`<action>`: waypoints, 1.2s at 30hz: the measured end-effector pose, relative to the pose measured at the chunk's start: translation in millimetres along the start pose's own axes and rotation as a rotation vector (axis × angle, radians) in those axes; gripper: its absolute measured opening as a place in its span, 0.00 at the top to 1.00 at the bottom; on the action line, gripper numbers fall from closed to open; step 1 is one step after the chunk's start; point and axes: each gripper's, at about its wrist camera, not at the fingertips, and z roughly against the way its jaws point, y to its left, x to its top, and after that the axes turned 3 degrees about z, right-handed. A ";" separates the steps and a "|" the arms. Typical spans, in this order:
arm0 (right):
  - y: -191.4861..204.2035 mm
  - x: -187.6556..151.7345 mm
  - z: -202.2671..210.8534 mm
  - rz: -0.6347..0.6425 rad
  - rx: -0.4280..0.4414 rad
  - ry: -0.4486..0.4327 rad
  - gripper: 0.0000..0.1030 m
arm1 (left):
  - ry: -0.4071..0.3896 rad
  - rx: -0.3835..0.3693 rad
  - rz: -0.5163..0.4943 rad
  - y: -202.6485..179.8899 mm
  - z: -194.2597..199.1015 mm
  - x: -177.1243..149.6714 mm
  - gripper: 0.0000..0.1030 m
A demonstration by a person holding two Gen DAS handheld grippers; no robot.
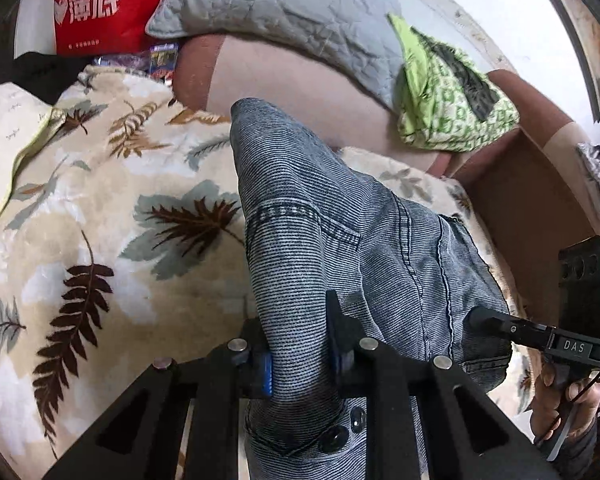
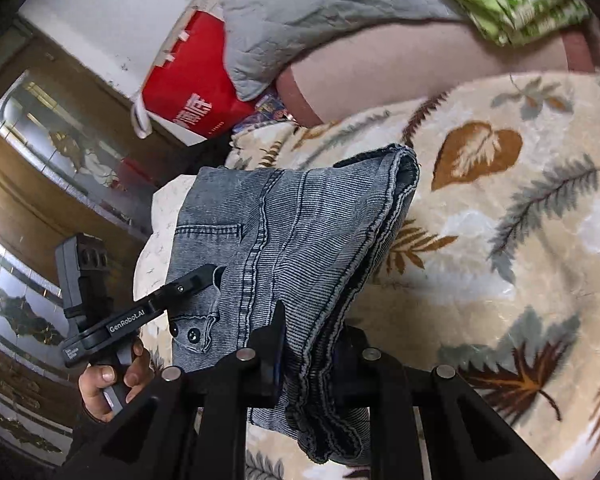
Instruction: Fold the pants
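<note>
L gripper (image 1: pixel 300 344) clamped on a thick fold of the pants (image 1: pixel 324 216), which run up toward 12 over the leaf blanket (image 1: pixel 100 208). R gripper (image 2: pixel 312 354) pinched on stacked denim edges; its tip also shows at 3 in left view, biting the pants. Far: grey pillow (image 1: pixel 292 4) at 12, red bag (image 1: pixel 100 4) at 11.

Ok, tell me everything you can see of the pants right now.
The pants are blue-grey ribbed denim with a stitched pocket, heavy seams and dark buttons near the waist. They are folded into several layers and held over the leaf-print blanket. The left gripper and right gripper are both shut on them.
</note>
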 end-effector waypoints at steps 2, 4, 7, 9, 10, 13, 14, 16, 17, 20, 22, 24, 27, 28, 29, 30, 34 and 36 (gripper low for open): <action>-11.0 -1.6 -13.5 -0.021 -0.005 0.017 0.81 | 0.021 0.010 0.008 4.0 -14.0 -4.1 0.79; -25.7 -7.6 -27.5 -0.055 -0.005 0.038 0.81 | 0.045 0.024 0.013 9.7 -29.4 -10.8 0.79; -46.1 -19.3 -49.7 -0.097 -0.019 0.077 0.81 | 0.099 0.059 0.030 20.4 -51.8 -21.2 0.74; -60.8 -28.4 -64.9 -0.131 -0.040 0.102 0.78 | 0.092 0.104 0.048 26.8 -59.8 -26.7 0.59; -67.0 -31.9 -69.6 -0.137 -0.064 0.106 0.75 | 0.085 0.132 0.067 31.6 -61.9 -29.9 0.35; -77.6 -36.3 -68.7 -0.172 -0.081 0.102 0.61 | 0.087 0.154 0.110 36.6 -51.6 -35.3 0.25; -76.9 -37.4 -63.3 -0.161 -0.102 0.093 0.53 | 0.064 0.165 0.100 35.2 -41.9 -38.3 0.25; -71.6 -41.2 -45.3 -0.128 -0.164 0.049 0.50 | -0.001 0.239 0.062 26.7 -17.6 -48.8 0.25; -66.3 -44.6 -35.0 -0.109 -0.170 0.022 0.50 | -0.033 0.251 0.039 22.4 -7.3 -55.0 0.25; -47.1 -62.6 -16.0 -0.029 -0.178 -0.042 0.50 | -0.106 0.317 -0.032 5.1 13.4 -79.2 0.24; -31.9 -75.4 -17.5 0.046 -0.236 -0.056 0.50 | -0.106 0.366 -0.067 -1.1 7.6 -89.2 0.24; -28.5 -86.9 -35.1 0.096 -0.345 -0.023 0.46 | -0.049 0.420 -0.086 -2.1 -12.4 -98.2 0.24; -44.7 -101.4 -74.0 0.115 -0.446 0.093 0.40 | -0.049 0.441 -0.058 -0.1 -23.7 -105.1 0.24; -46.5 -100.8 -68.2 0.086 -0.439 0.067 0.39 | -0.051 0.437 -0.046 -0.6 -18.6 -104.0 0.24; -44.8 -98.3 -62.4 0.069 -0.434 0.068 0.39 | -0.051 0.427 -0.043 -1.6 -15.4 -102.4 0.24; -41.5 -96.3 -56.8 0.074 -0.432 0.062 0.38 | -0.051 0.418 -0.046 -3.0 -12.4 -101.9 0.24; -23.4 -90.3 -34.2 0.133 -0.439 -0.005 0.37 | -0.080 0.395 -0.055 -12.4 -0.9 -102.6 0.24; -21.6 -88.3 -41.2 0.137 -0.446 -0.018 0.28 | -0.059 0.399 -0.061 -12.8 -7.2 -103.4 0.23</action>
